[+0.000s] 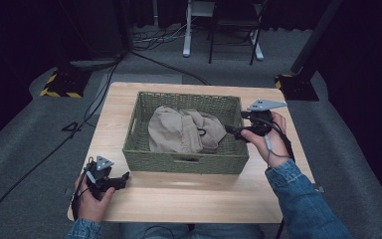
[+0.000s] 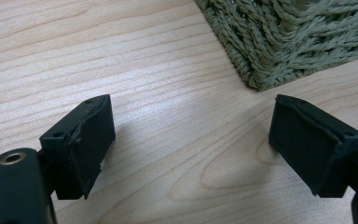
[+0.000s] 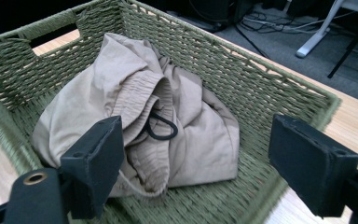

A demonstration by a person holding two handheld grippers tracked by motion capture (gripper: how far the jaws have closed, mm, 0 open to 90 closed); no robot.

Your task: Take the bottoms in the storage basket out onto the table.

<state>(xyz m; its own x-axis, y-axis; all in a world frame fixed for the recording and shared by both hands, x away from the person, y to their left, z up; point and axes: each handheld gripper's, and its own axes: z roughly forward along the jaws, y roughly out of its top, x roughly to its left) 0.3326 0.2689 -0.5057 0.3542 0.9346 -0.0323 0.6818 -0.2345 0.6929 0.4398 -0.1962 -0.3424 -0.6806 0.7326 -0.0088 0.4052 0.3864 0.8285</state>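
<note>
A green woven basket (image 1: 179, 160) stands in the middle of the wooden table (image 1: 189, 194). Inside it lies a crumpled beige garment (image 1: 181, 130) with an elastic waistband and a black drawstring (image 3: 161, 127). My right gripper (image 1: 233, 132) hovers over the basket's right end, jaws open wide above the garment (image 3: 121, 88) and empty. My left gripper (image 1: 123, 178) rests low over the table near the basket's front left corner (image 2: 261, 70), open with bare wood between its jaws.
The basket has a handle slot in its front wall (image 1: 186, 160) and one in the left wall (image 3: 51, 30). Beyond the table, cables (image 1: 154, 37) run over grey carpet, with a desk leg (image 1: 187, 30) and yellow-black stand bases (image 1: 59, 82).
</note>
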